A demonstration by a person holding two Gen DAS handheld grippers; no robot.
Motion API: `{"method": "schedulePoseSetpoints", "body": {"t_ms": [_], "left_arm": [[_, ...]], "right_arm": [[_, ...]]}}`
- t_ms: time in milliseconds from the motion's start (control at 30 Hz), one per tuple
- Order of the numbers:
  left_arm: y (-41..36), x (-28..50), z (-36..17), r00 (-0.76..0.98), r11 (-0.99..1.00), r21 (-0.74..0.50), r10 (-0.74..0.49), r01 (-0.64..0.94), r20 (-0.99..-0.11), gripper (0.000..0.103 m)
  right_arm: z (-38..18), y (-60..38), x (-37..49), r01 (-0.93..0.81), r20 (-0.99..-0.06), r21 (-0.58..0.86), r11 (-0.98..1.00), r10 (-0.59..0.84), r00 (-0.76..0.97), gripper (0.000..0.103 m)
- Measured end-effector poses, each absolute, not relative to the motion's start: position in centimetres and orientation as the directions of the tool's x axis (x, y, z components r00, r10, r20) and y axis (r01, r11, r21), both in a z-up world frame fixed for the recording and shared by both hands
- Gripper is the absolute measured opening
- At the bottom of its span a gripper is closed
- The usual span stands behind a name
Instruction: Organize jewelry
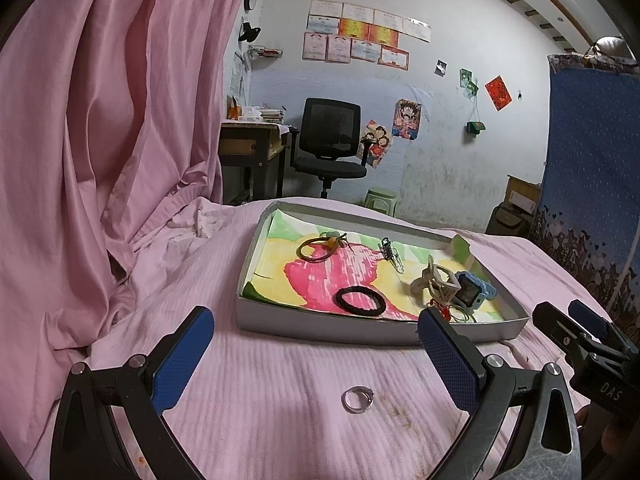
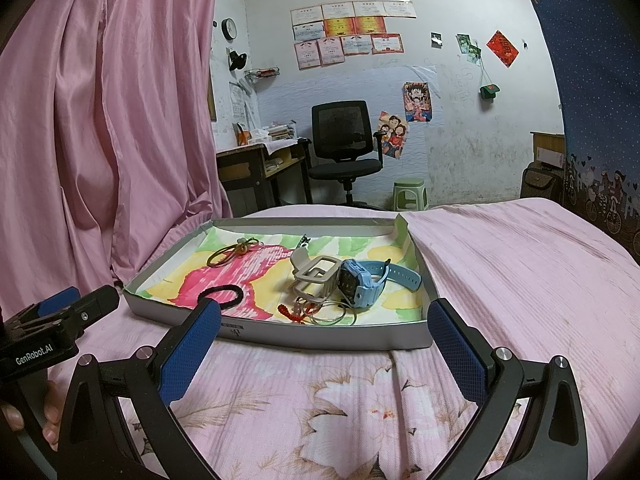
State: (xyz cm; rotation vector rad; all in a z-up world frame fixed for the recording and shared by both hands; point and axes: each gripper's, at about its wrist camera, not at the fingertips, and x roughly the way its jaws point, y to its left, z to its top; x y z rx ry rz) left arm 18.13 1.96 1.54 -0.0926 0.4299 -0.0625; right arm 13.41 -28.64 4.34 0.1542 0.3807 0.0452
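A small silver ring (image 1: 358,399) lies on the pink bedspread, between the wide-apart fingers of my open left gripper (image 1: 316,344) and close to the camera. Beyond it stands a shallow grey tray (image 1: 320,330) lined with colourful paper. In the tray lie a black hair tie (image 1: 361,300), a brown hair tie with an orange charm (image 1: 320,247), a dark clip (image 1: 387,249), a beige claw clip (image 1: 436,284), a blue watch (image 2: 362,282) and a red-beaded thin bangle (image 2: 320,312). My right gripper (image 2: 325,336) is open and holds nothing, just short of the tray's (image 2: 320,336) near wall.
A pink curtain (image 1: 100,140) hangs at the left. The bed drops off behind the tray, with an office chair (image 1: 330,140), a desk (image 1: 248,148) and a green stool (image 1: 382,200) beyond. A blue patterned cloth (image 1: 592,160) hangs at the right. A hand (image 2: 48,420) holds the left gripper.
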Motion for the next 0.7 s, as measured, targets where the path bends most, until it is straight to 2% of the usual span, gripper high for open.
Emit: {"method": "schedulePoseSetpoints", "body": {"t_ms": [700], "left_arm": [[1.88, 18.13, 1.01, 0.902, 0.995, -0.092, -0.072, 0.036, -0.425, 0.103]], "right_arm": [[4.31, -28.71, 13.46, -0.015, -0.367, 0.157, 0.987, 0.072, 0.927, 0.102]]}}
